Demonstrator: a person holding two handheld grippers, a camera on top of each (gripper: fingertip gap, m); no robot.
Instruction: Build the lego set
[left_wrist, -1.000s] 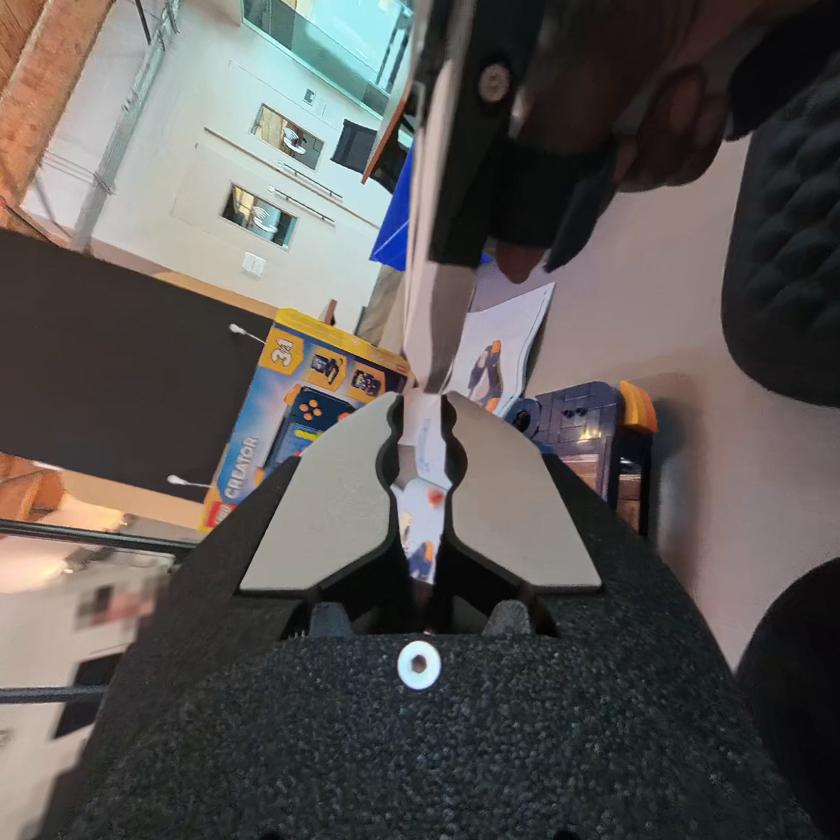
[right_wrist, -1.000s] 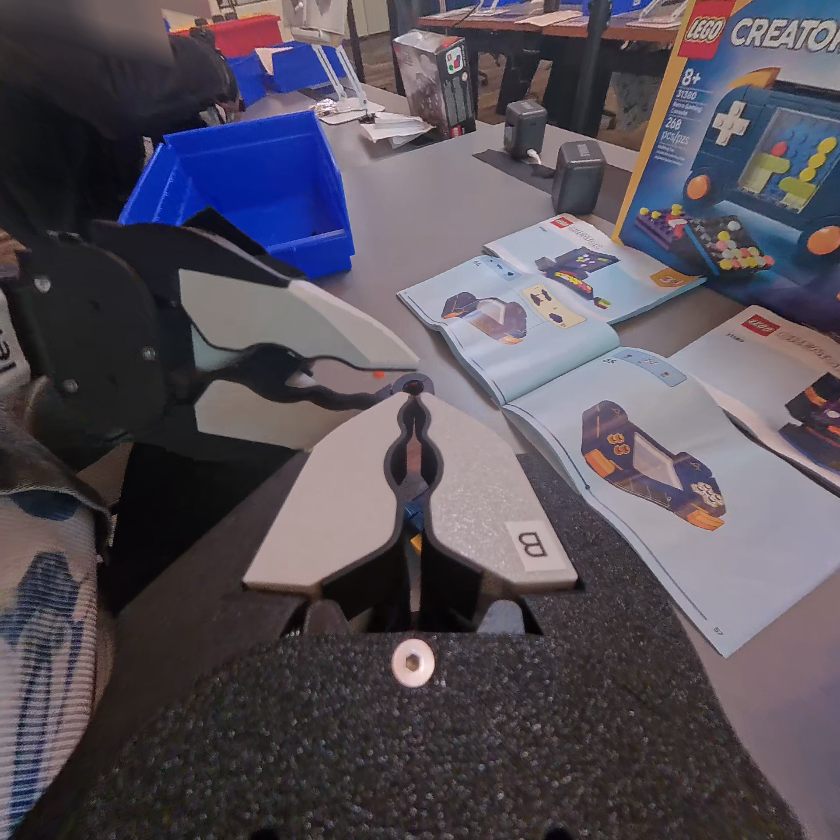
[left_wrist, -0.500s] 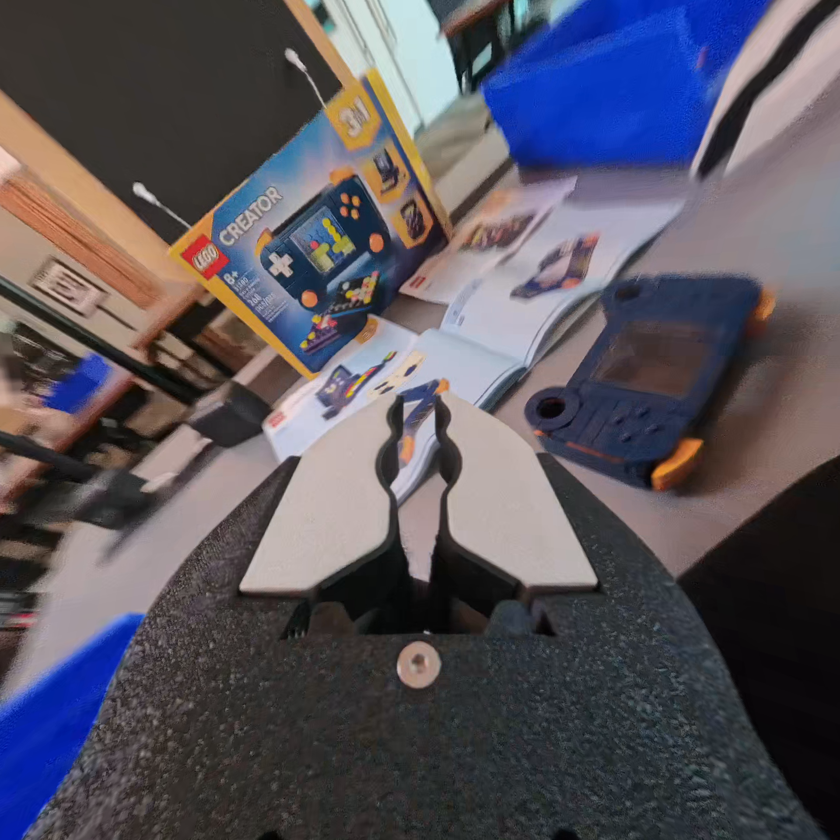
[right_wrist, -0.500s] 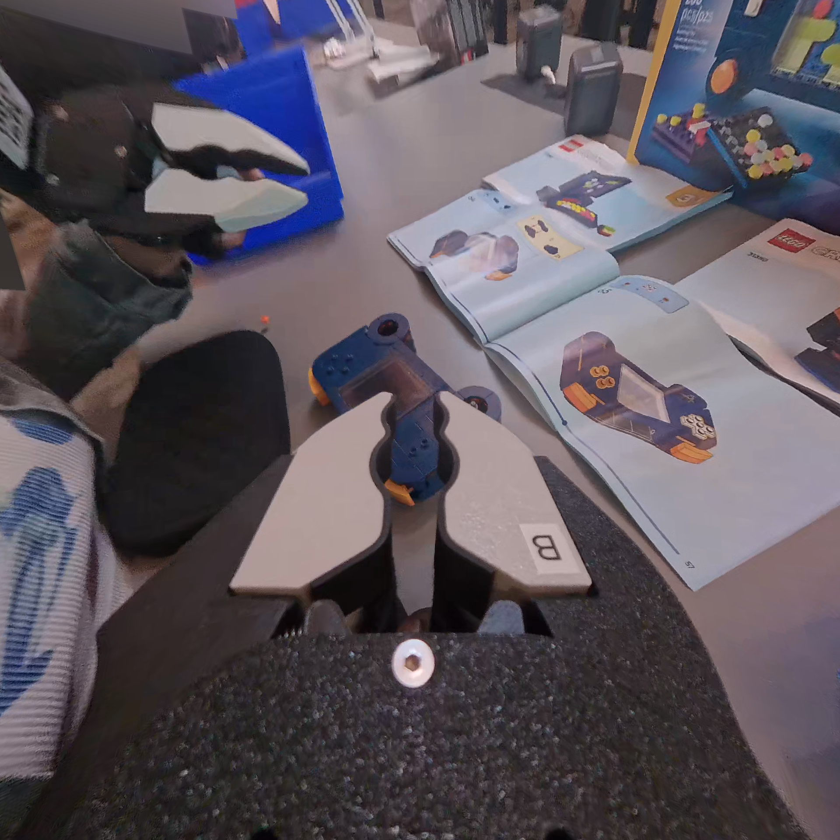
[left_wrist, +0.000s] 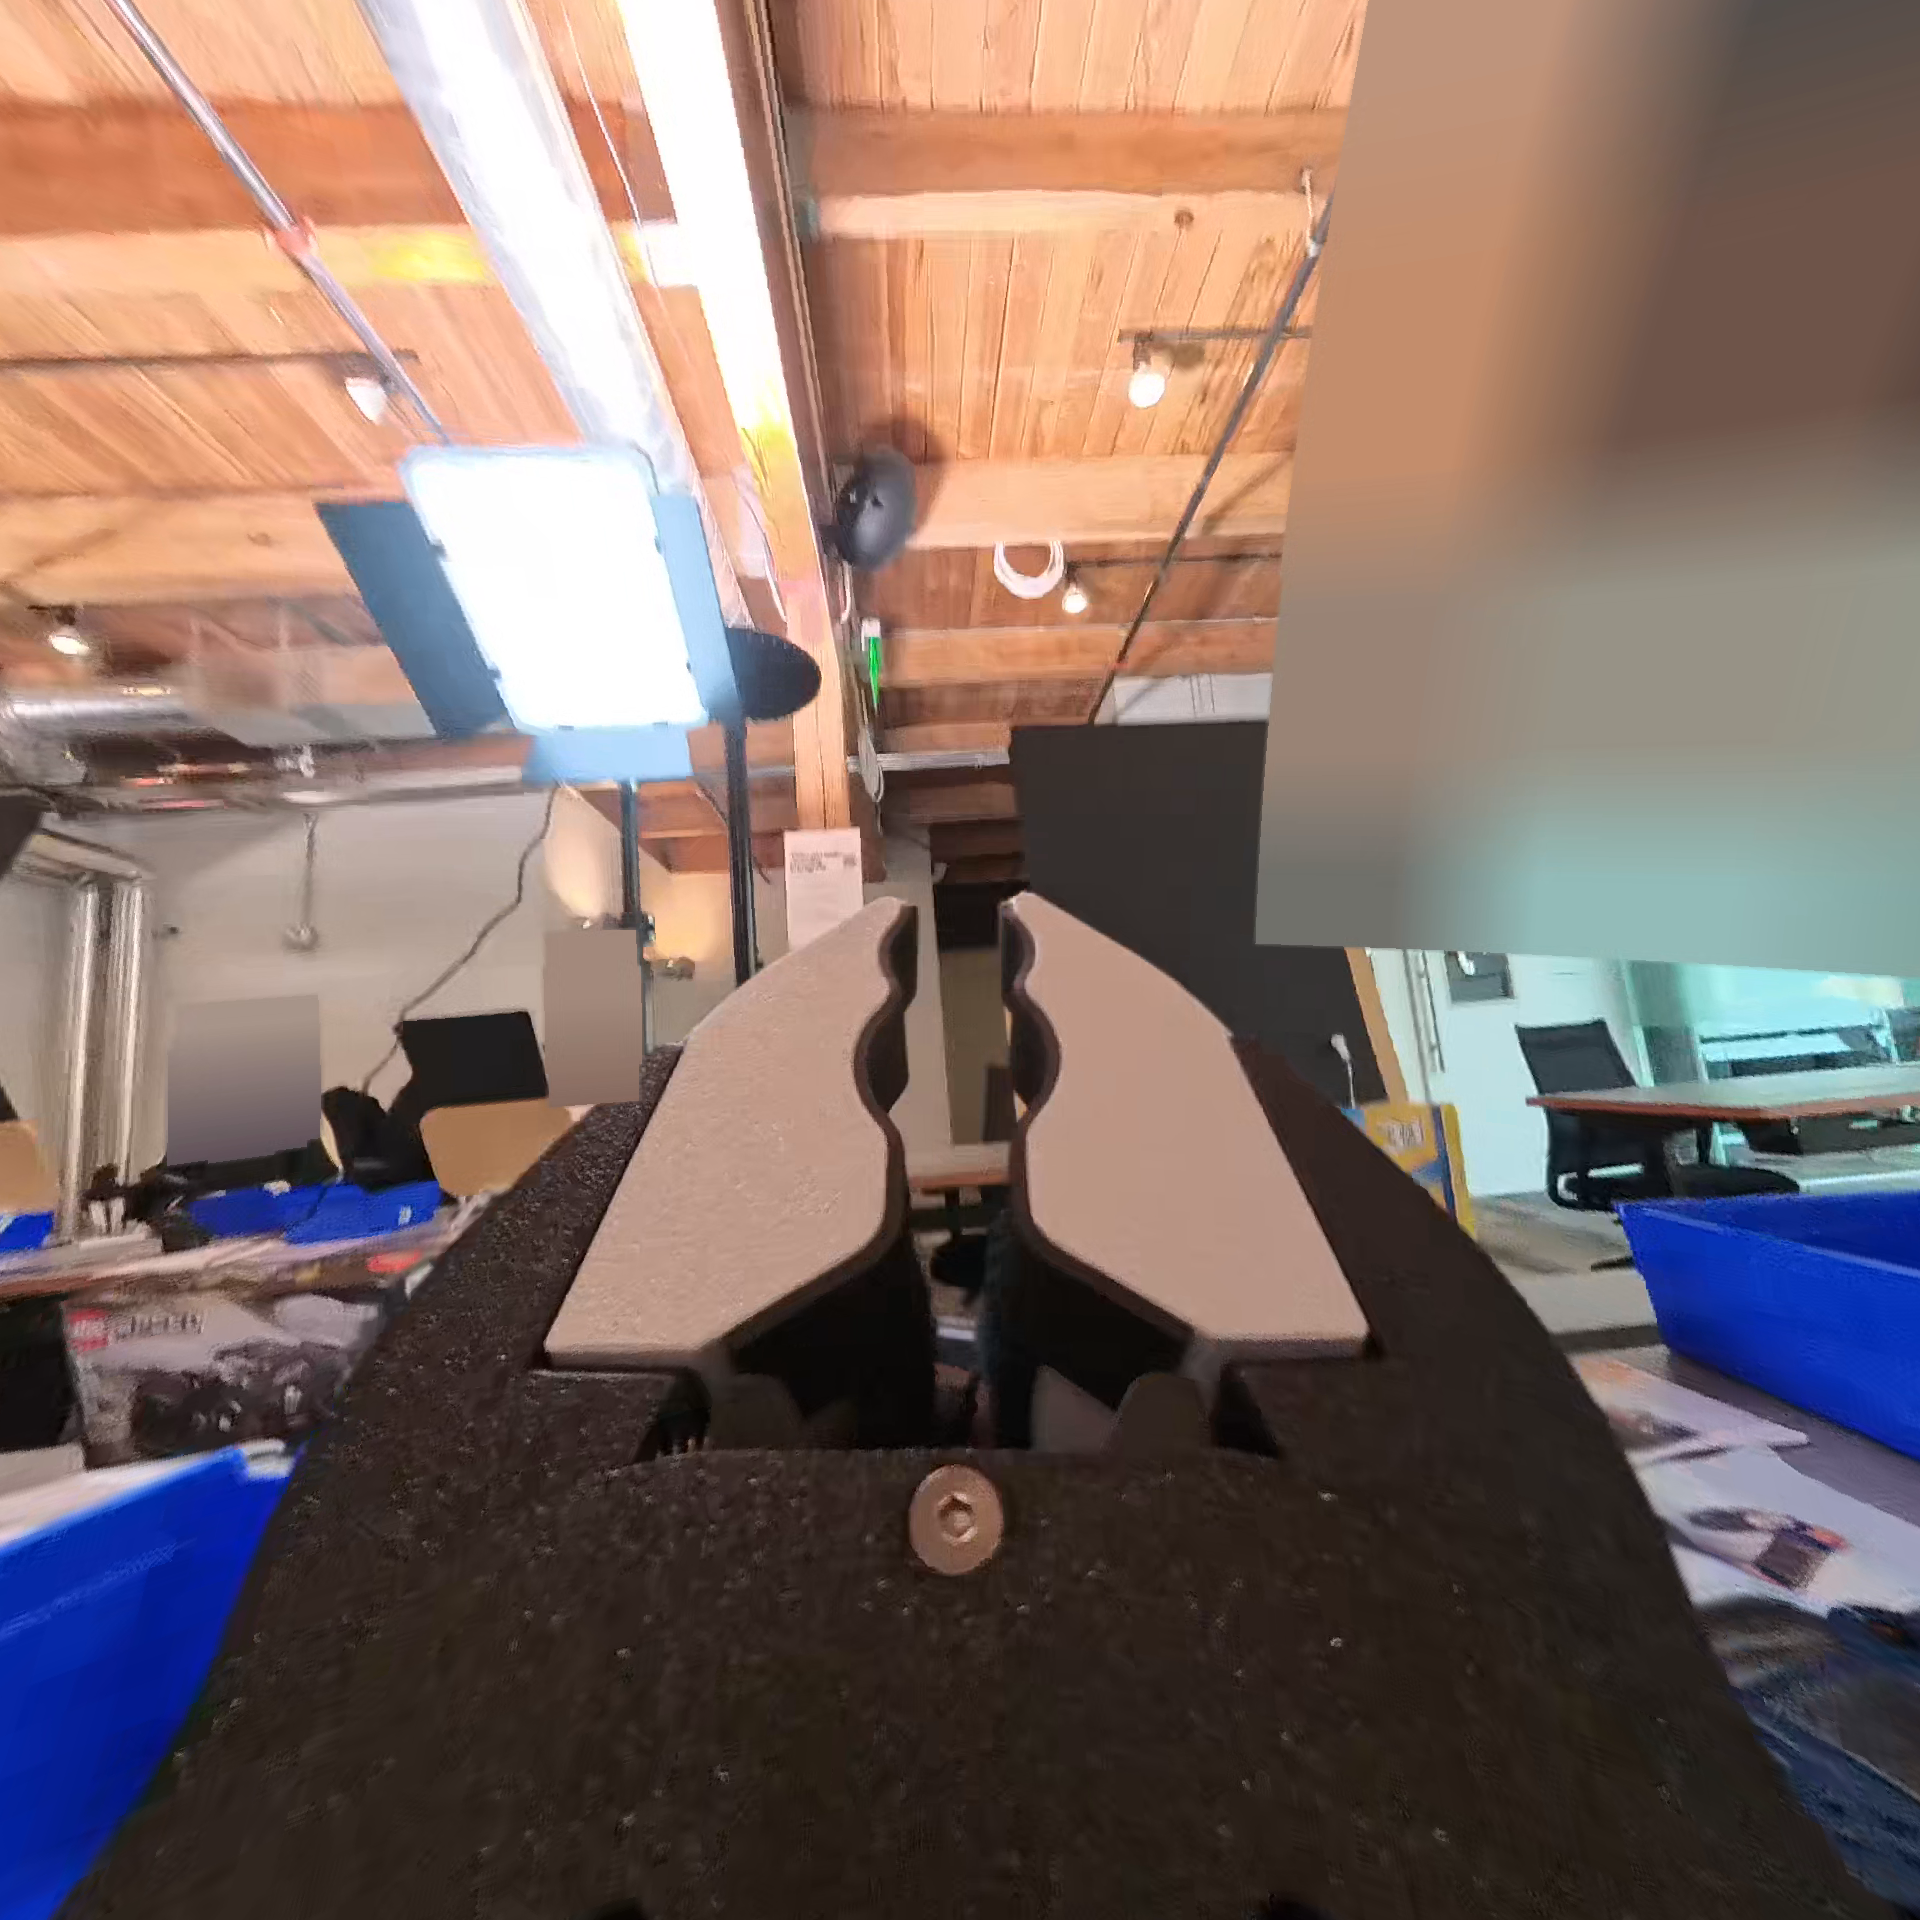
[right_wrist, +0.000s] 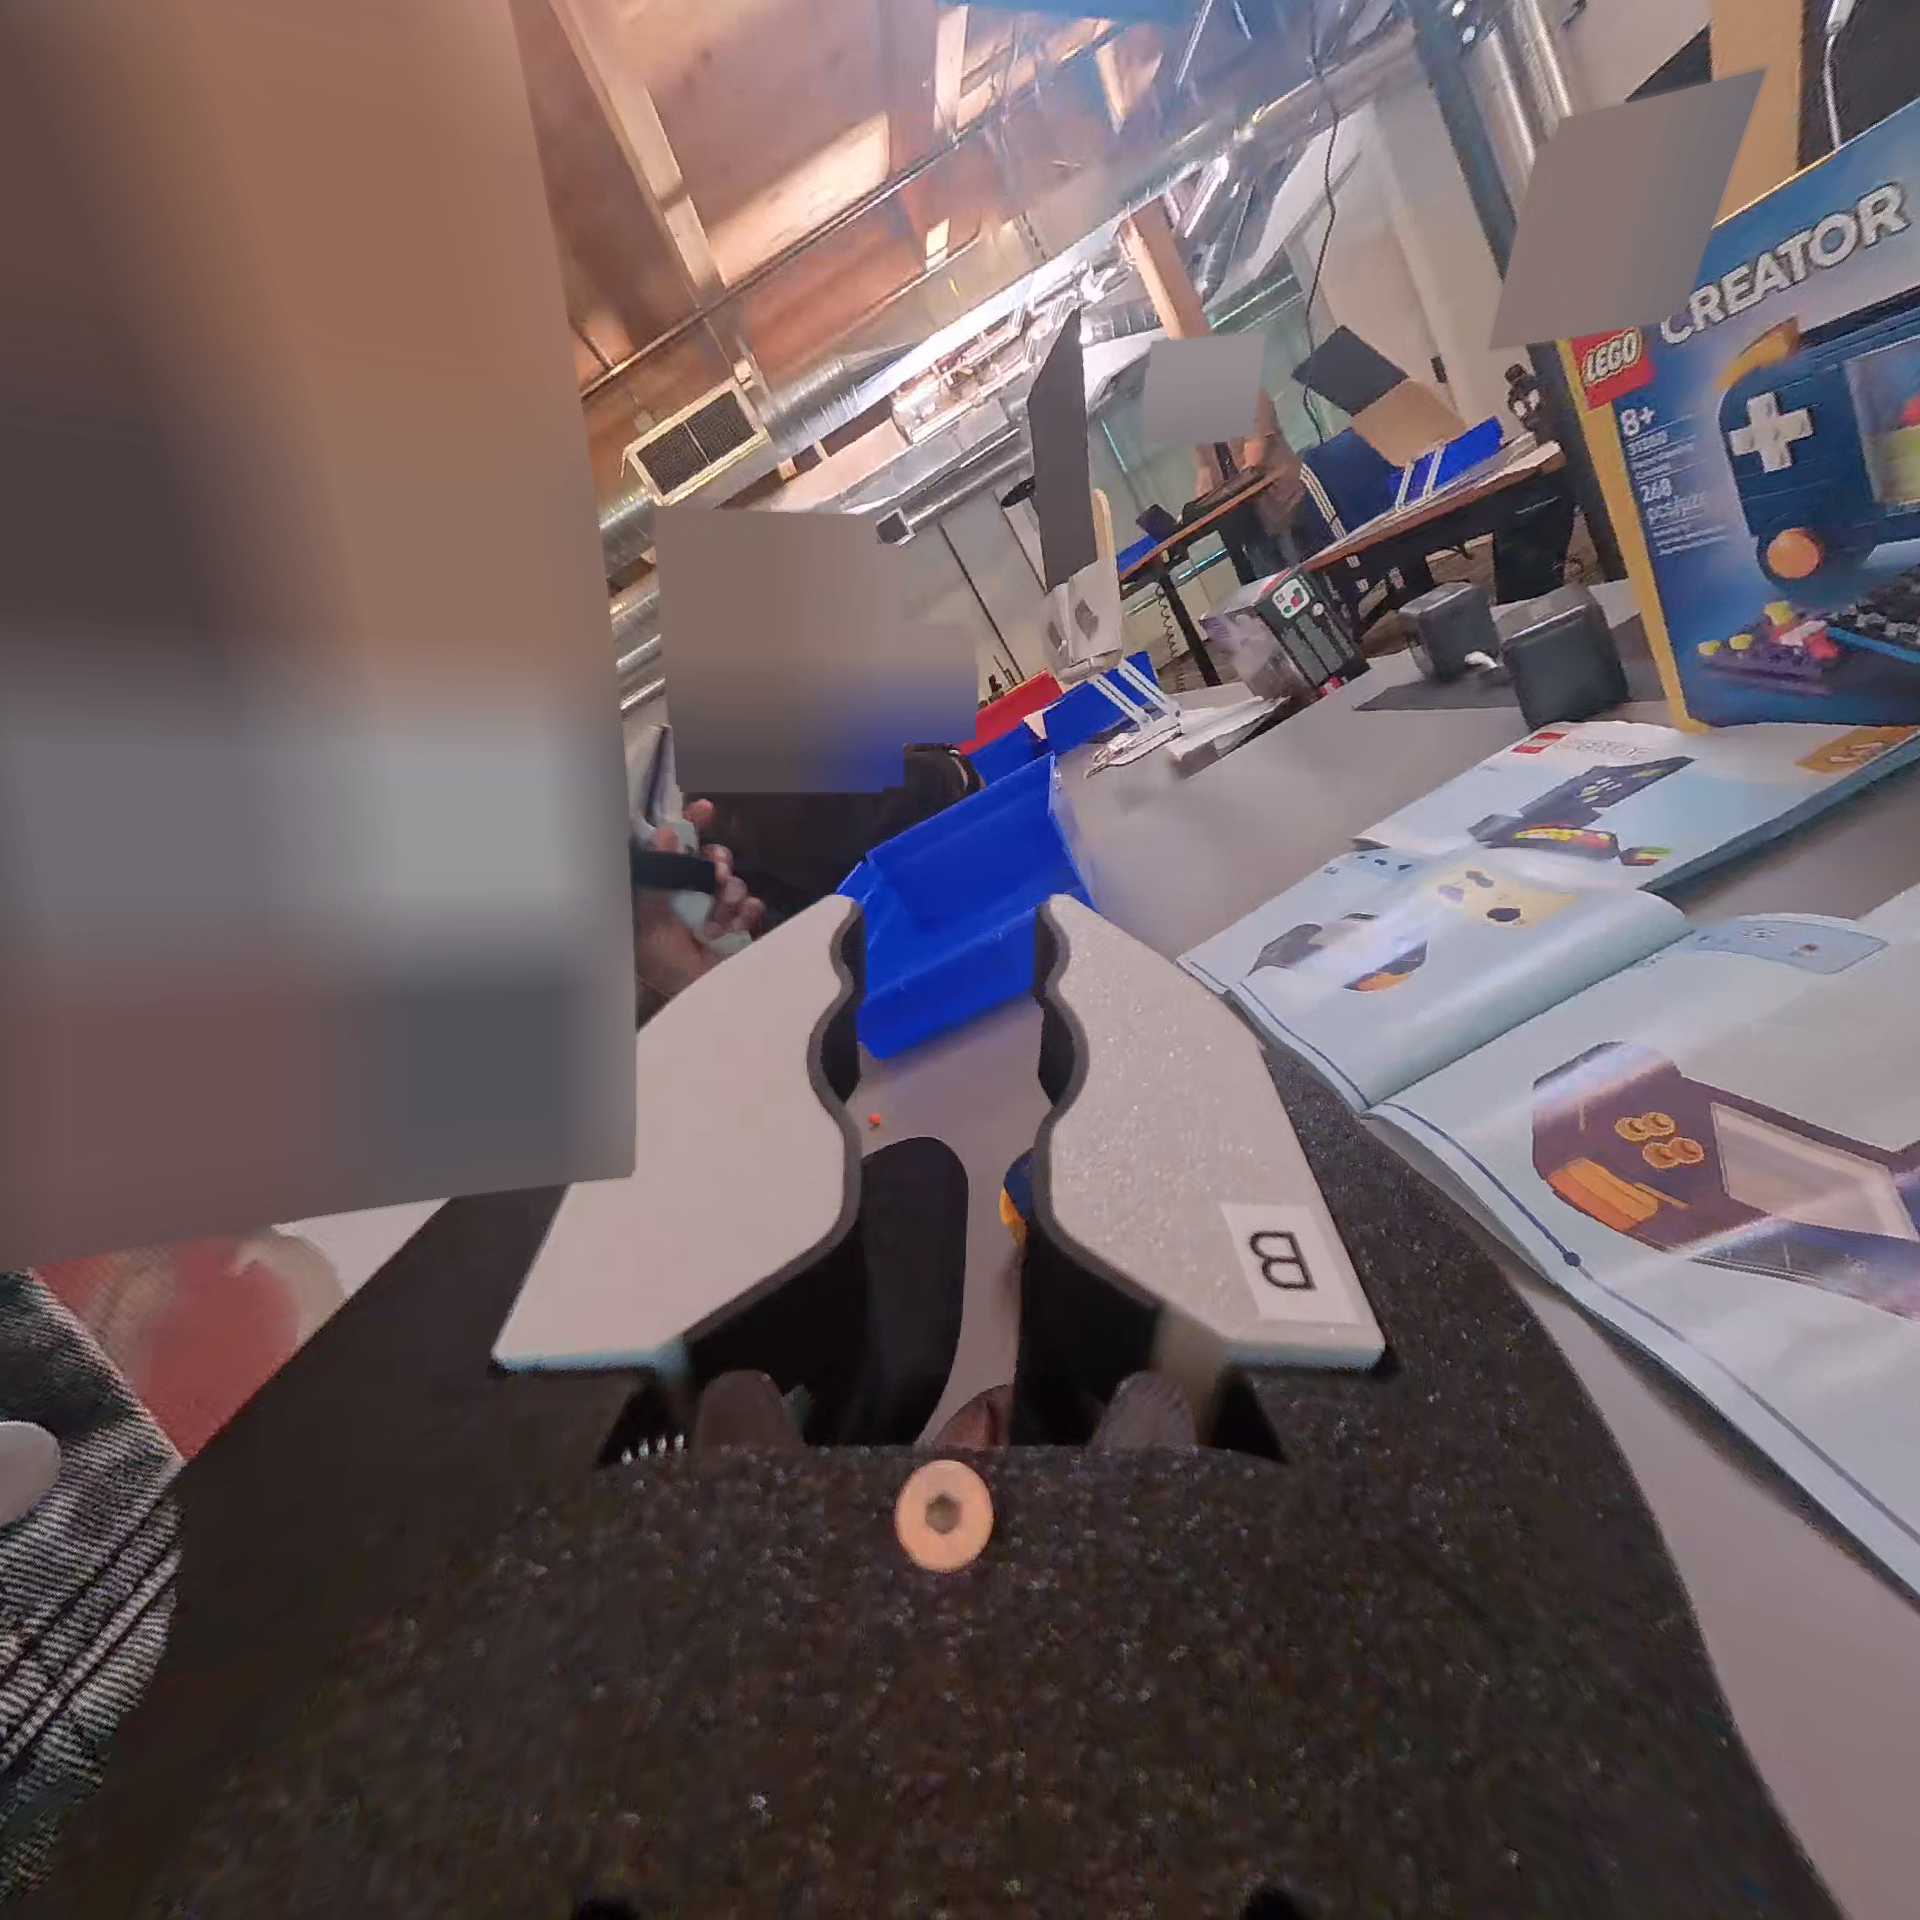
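My right gripper (right_wrist: 948, 914) is open and empty, raised above the grey table (right_wrist: 1143, 862). The dark blue lego model with orange corners is almost hidden behind my right finger; only a blue and orange sliver (right_wrist: 1013, 1195) shows. A tiny orange piece (right_wrist: 875, 1119) lies on the table between my fingers. The open instruction booklet (right_wrist: 1558, 1039) lies to the right, with the lego box (right_wrist: 1766, 468) standing behind it. My left gripper (left_wrist: 958, 914) points up at the wooden ceiling, its jaws a little apart with nothing between them.
A blue bin (right_wrist: 966, 935) stands just beyond my right fingertips. In the left wrist view there is a blue bin (left_wrist: 1787, 1309) at the right, another blue bin (left_wrist: 104, 1610) at the lower left, and booklets (left_wrist: 1714, 1455) on the table. A dark rounded shape (right_wrist: 914, 1247) lies below my right gripper. My hands' fingertips stand some 35 cm from each other.
The model, up by both grippers a second ago, lay on the table by half a second ago. My right gripper has opened wider and tipped up. My left gripper has swung up towards the ceiling.
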